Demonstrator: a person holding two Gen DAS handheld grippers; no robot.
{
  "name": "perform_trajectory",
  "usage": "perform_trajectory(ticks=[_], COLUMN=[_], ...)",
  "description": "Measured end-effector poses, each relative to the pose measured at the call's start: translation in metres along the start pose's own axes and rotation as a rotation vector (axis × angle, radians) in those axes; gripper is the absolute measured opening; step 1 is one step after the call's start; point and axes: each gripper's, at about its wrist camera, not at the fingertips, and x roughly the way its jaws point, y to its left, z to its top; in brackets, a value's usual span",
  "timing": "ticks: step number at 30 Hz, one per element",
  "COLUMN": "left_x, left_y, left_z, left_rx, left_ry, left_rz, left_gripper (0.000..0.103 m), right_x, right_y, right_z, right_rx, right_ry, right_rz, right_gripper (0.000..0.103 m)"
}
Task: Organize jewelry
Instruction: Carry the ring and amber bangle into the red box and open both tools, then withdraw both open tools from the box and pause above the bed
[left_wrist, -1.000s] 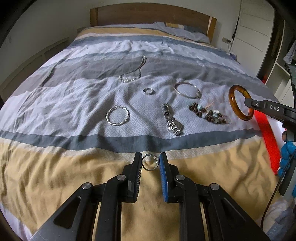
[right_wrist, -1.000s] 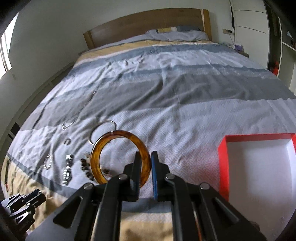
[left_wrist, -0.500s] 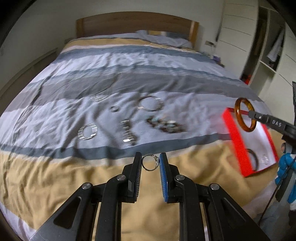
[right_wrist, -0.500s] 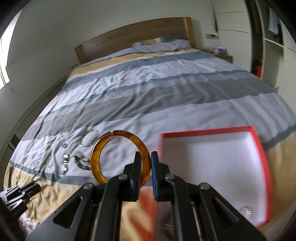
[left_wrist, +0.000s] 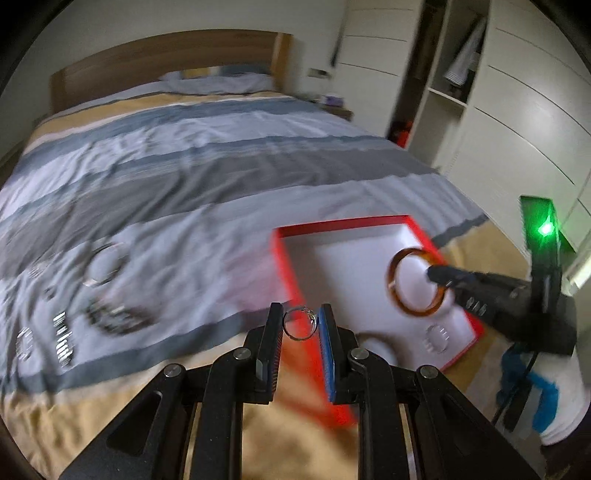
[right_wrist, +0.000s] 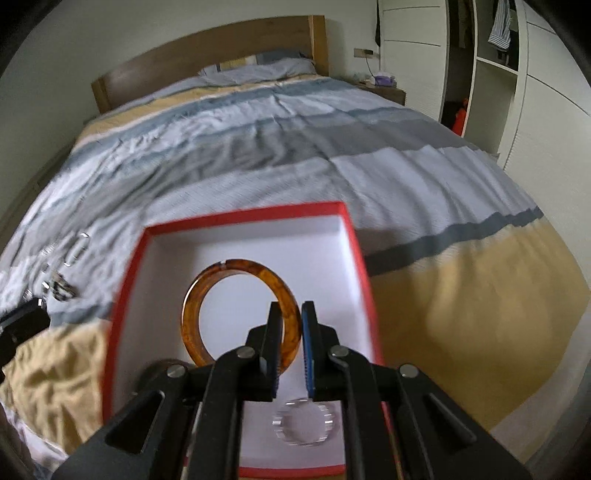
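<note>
Blurred beyond naming: loose jewelry (left_wrist: 62, 332) on the bed (left_wrist: 221, 177), left of the red box (right_wrist: 127, 280). Half hidden behind right tongs (right_wrist: 289, 334): clear faceted bangle (right_wrist: 304, 424) inside the box's near end. Left tongs (left_wrist: 301, 325) narrowly parted, pinching a small silver ring (left_wrist: 300, 324) just short of the box's left wall. Right tongs nearly closed, clamping an amber bangle (right_wrist: 240, 314) upright above the box's white floor.

A wooden headboard (right_wrist: 207, 55) is backing the bed (right_wrist: 295, 140), its striped grey, blue and tan duvet lying rumpled. White wardrobes (right_wrist: 546, 92) with open shelving are lining the right wall.
</note>
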Motion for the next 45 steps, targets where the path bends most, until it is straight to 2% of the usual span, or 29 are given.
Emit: perform_trajectory(ticks=[4, 12, 14, 19, 24, 27, 28, 30, 33, 36, 38, 45], left_x=[0.043, 0.1, 0.108, 0.114, 0.112, 0.107, 0.104, 0.096, 0.077, 0.045, 0.025, -0.064], left_y=[-0.025, -0.038, -0.035, -0.035, -0.034, -0.032, -0.031, -0.032, -0.035, -0.039, -0.041, -0.049], left_z=[0.015, 0.012, 0.007, 0.001, 0.001, 0.001, 0.001, 0.002, 0.002, 0.002, 0.001, -0.012], left_rx=[0.021, 0.055, 0.053, 0.085, 0.09, 0.072, 0.065, 0.063, 0.061, 0.061, 0.06, 0.045], left_ry=[0.035, 0.109, 0.129, 0.123, 0.112, 0.111, 0.112, 0.103, 0.091, 0.059, 0.039, -0.045], left_rz=[-0.038, -0.022, -0.02, 0.014, 0.019, -0.002, -0.006, -0.003, 0.001, 0.017, 0.037, 0.134], left_gripper=[0.019, 0.019, 0.019, 0.02, 0.021, 0.026, 0.027, 0.033, 0.034, 0.038, 0.045, 0.05], right_x=[0.015, 0.029, 0.031, 0.037, 0.035, 0.03, 0.025, 0.015, -0.006, -0.031, -0.05, -0.113], right_y=[-0.01, -0.011, -0.01, 0.003, 0.002, 0.002, 0.001, 0.0, -0.003, -0.004, -0.001, 0.02], right_z=[-0.004, -0.007, -0.009, -0.015, -0.014, -0.014, -0.013, -0.013, -0.014, -0.019, -0.024, -0.041], right_rx=[-0.055, -0.143, -0.151, -0.218, -0.217, -0.211, -0.206, -0.19, -0.16, -0.125, -0.103, -0.083], right_ry=[0.033, 0.051, 0.055, 0.067, 0.067, 0.056, 0.045, 0.03, 0.005, -0.012, -0.021, -0.063], right_rz=[-0.031, -0.064, -0.061, -0.068, -0.081, -0.085, -0.085, -0.075, -0.059, -0.033, -0.014, 0.069], right_gripper=[0.009, 0.009, 0.009, 0.01, 0.011, 0.015, 0.022, 0.024, 0.026, 0.026, 0.026, 0.026])
